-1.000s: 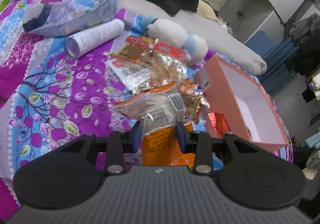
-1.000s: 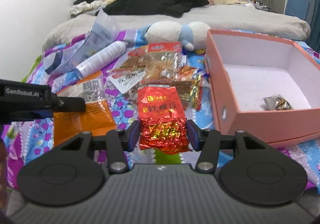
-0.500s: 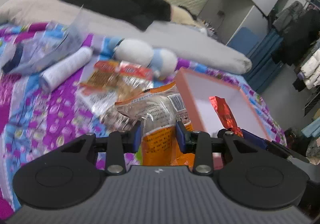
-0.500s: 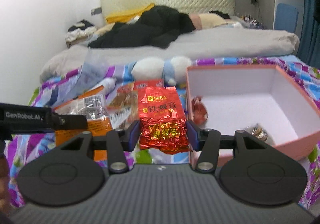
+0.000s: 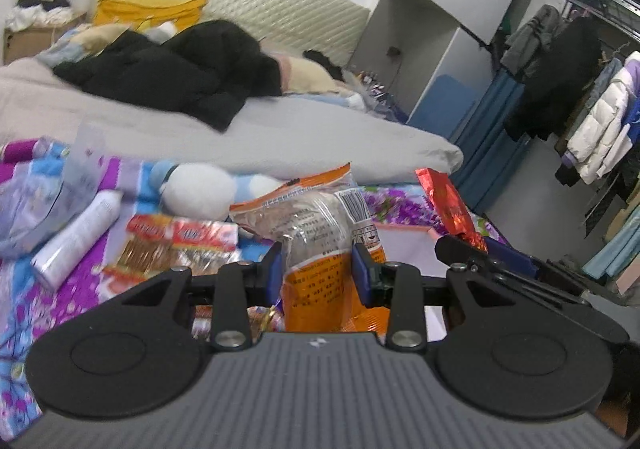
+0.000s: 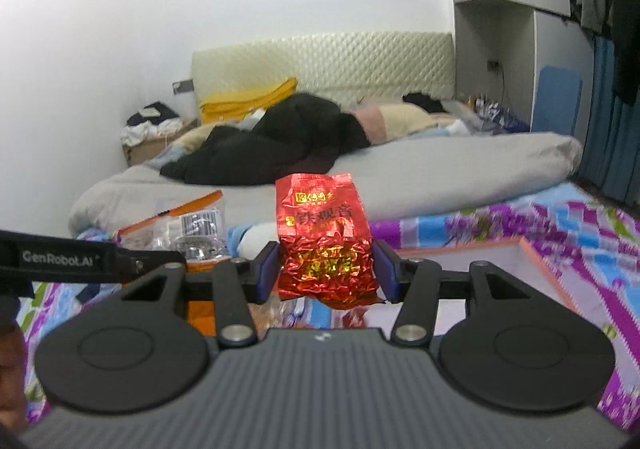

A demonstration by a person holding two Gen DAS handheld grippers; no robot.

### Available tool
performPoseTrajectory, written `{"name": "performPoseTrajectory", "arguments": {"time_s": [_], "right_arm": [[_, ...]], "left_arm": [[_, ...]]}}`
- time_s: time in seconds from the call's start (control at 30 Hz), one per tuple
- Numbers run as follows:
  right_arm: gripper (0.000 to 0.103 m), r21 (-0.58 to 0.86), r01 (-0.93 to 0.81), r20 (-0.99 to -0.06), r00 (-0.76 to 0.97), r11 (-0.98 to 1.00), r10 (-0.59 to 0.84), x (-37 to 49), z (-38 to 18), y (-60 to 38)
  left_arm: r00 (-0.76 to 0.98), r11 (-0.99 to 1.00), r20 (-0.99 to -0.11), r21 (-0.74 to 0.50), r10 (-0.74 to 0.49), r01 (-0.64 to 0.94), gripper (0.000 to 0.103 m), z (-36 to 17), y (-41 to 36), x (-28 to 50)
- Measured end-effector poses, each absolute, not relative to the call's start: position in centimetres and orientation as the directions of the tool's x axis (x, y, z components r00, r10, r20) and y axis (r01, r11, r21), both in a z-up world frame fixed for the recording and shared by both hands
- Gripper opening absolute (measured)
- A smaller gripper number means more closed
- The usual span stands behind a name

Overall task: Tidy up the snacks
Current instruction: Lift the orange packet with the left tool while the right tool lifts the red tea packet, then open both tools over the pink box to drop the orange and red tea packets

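On the bed (image 5: 280,137), the box (image 6: 532,261) serves as landmark: the snack packets (image 5: 176,245) lie left of it, the plush toy (image 5: 200,191) beyond those, and the bottle (image 5: 76,241) farther left. Behind the box the rolled quilt (image 6: 460,173) lies across the bed, with the heap of clothing (image 6: 280,145) on it. The wardrobe (image 6: 520,49) stands behind the box to the right.

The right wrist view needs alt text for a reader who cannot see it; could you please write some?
The right gripper grips a crinkled red foil packet above a floral bedspread. A pink box lies lower right, the left gripper with an orange snack bag at left.
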State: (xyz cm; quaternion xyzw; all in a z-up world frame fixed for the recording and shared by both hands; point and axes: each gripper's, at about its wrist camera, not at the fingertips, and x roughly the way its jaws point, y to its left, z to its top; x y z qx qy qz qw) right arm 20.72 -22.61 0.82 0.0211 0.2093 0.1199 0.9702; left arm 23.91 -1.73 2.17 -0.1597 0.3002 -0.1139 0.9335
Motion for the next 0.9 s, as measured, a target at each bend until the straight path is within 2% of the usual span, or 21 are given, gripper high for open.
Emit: {"name": "performPoseTrajectory", "arguments": {"time_s": [0.23,0.43,0.9], "right_arm": [[0.053,0.079,-0.194,-0.365,0.907,0.978,0.209,22.4,2.2,-25.2],[0.053,0.089,-0.143,-0.387,0.907,0.986,0.167,24.0,1.2,-28.0],[0.053,0.111,-0.027,-0.592,0.801,0.994,0.087,28.6,-7.8,-33.8]], "left_arm": [[0.793,0.919,-0.505,-0.357,-0.341,0.168,0.041,4.4,-4.6,26.4],[0.755,0.918,-0.543,-0.344,-0.367,0.199,0.041,2.7,-8.2,30.0],[0.574,0.922,-0.722,-0.314,-0.386,0.226,0.041,-6.6,-16.1,37.8]]}}
